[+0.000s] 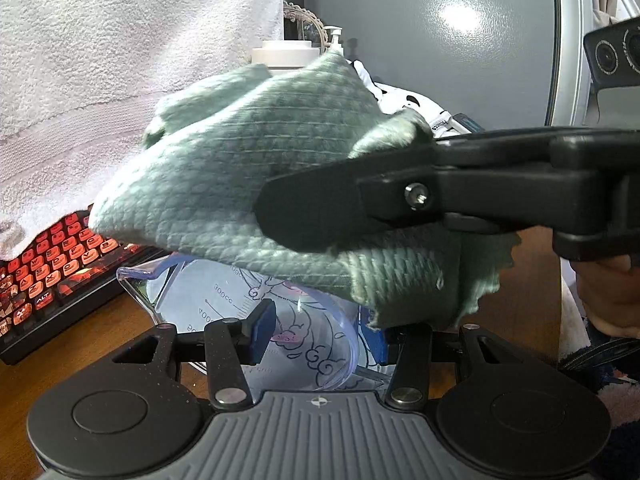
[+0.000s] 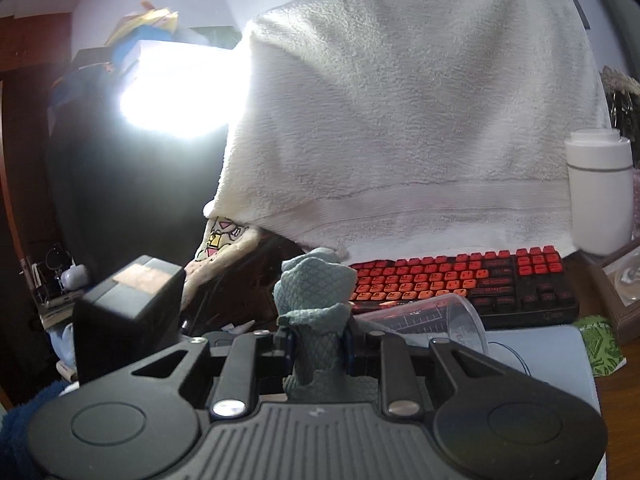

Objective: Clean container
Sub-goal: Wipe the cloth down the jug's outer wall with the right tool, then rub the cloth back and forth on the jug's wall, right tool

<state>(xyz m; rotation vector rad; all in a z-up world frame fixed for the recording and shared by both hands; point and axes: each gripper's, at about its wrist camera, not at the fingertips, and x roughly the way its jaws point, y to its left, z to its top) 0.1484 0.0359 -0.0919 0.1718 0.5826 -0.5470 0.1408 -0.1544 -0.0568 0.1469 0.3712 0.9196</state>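
Pinched shut in the right gripper [image 2: 318, 350]: a bunched green cloth [image 2: 316, 280], gripped low on the wad and fanning out loose ahead of the pads. Closed in the left gripper [image 1: 320, 340], by the look of it, on the clear cup [image 1: 224, 292]: held by its thin wall, tipped on its side over the desk [image 1: 80, 360], just under the cloth and just this side of the keyboard [image 1: 52, 272]. Likely next: stuffing the wad into the mouth and wiping. Main hazard: a smooth, curved wall held only across two pads, so apt to twist or slide out under an off-centre push. Also wider than the mouth, that wad; liable to catch on the rim and shove the whole cup backward instead of entering. Harder squeezing to compensate risks bowing or cracking the plastic. Risk, too, of knocking the rim with the black right fingers before the cloth reaches inside. Beyond the cup: a drop from here probably lands on the red keys or rolls along the desk. Cannot tell whether any liquid remains inside; if so, a spill onto the keyboard. Farther back, a white towel [image 2: 400, 120] hanging behind the keys and a white bottle [image 2: 598, 184] toward the desk's right side, both within reach of a careless swing.
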